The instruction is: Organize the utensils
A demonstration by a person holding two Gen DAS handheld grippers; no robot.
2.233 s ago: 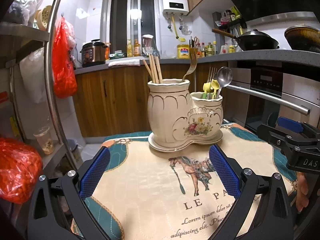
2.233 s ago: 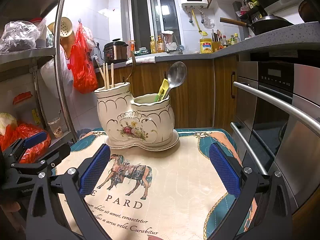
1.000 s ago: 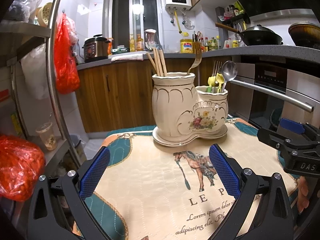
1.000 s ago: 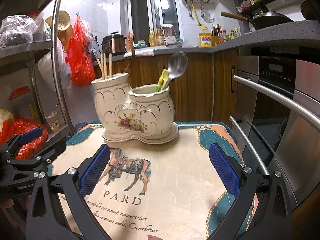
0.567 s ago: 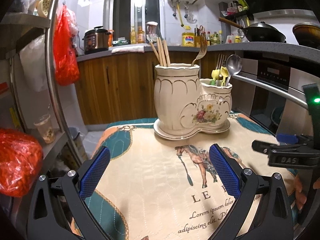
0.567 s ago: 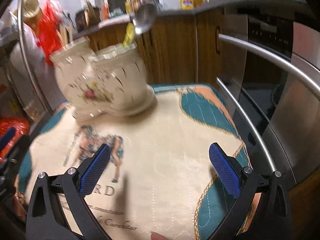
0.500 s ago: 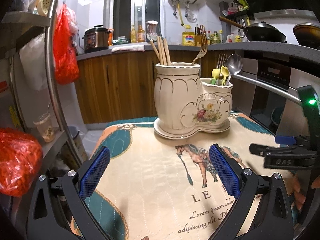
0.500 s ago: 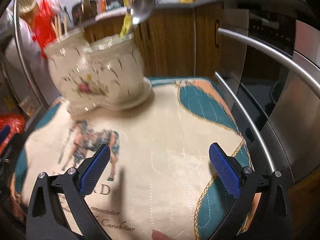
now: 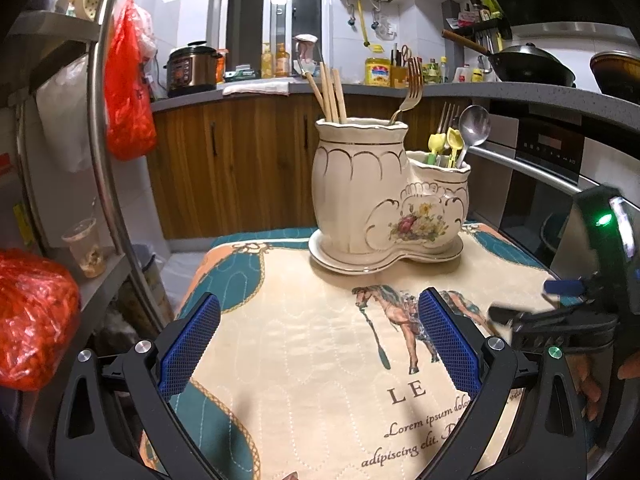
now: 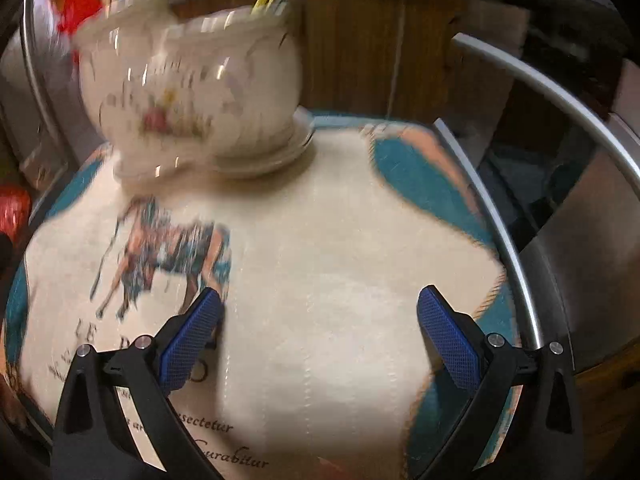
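Both my left fingers and right fingers were spread apart and empty (nothing gripped), hovering over the tabletop while the utensil holder stood at its far edge, utensils upright inside.

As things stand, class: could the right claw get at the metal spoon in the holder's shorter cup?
Probably yes. The right claw is open and empty over bare cloth, and nothing lies between it and the holder. The spoon stands above the rim.

Cream floral ceramic utensil holder upright on mat, chopsticks, fork, spoon inside
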